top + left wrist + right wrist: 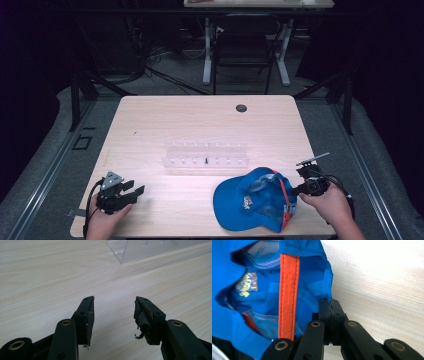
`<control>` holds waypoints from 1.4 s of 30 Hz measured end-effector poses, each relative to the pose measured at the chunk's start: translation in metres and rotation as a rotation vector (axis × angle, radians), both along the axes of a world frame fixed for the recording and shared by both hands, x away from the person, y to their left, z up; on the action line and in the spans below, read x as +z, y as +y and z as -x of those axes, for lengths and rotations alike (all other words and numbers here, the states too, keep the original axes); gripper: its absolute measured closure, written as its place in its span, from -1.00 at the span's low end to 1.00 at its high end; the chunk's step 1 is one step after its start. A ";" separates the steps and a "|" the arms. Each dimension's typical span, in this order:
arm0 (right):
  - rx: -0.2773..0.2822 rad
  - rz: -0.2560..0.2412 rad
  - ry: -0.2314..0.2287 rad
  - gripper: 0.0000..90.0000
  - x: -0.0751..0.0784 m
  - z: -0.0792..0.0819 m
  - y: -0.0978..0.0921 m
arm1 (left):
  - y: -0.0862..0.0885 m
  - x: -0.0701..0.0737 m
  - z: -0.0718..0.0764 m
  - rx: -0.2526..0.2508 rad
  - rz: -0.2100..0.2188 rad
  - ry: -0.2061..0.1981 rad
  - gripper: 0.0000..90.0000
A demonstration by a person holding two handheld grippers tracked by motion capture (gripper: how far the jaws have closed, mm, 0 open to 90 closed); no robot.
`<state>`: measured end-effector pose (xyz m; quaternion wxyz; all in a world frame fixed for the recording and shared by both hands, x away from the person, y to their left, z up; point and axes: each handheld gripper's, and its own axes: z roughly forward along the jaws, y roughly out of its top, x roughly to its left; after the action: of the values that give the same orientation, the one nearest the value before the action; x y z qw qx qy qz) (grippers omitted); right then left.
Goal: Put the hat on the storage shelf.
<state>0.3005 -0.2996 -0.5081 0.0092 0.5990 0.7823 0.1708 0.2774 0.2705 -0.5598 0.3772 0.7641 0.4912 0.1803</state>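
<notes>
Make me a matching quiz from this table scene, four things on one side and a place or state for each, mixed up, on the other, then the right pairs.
Things:
1. blue cap
2. clear plastic rack
3. left hand-held gripper
4. right hand-held gripper

Places or states:
A. jaws apart over bare wood
B. middle of the table
C. inside facing up, near the table's front edge
D. jaws shut on blue fabric

Pairs: 1-C, 2-B, 3-A, 4-D
</notes>
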 end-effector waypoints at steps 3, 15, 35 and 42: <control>0.004 -0.016 0.022 1.00 0.008 0.000 0.000 | 0.000 0.000 0.000 -0.001 0.000 0.003 0.13; -0.031 -0.038 0.053 1.00 0.033 -0.002 0.003 | -0.001 -0.001 0.000 -0.005 -0.001 0.005 0.13; 0.031 -0.055 0.061 1.00 0.100 -0.008 0.034 | -0.001 -0.001 0.000 -0.007 0.001 0.005 0.13; 0.027 -0.029 0.061 1.00 0.119 -0.012 0.041 | -0.001 -0.001 0.000 -0.009 0.000 0.007 0.13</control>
<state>0.3128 -0.2581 -0.3892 -0.0258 0.5933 0.7877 0.1637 0.2774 0.2695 -0.5610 0.3762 0.7670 0.4890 0.1760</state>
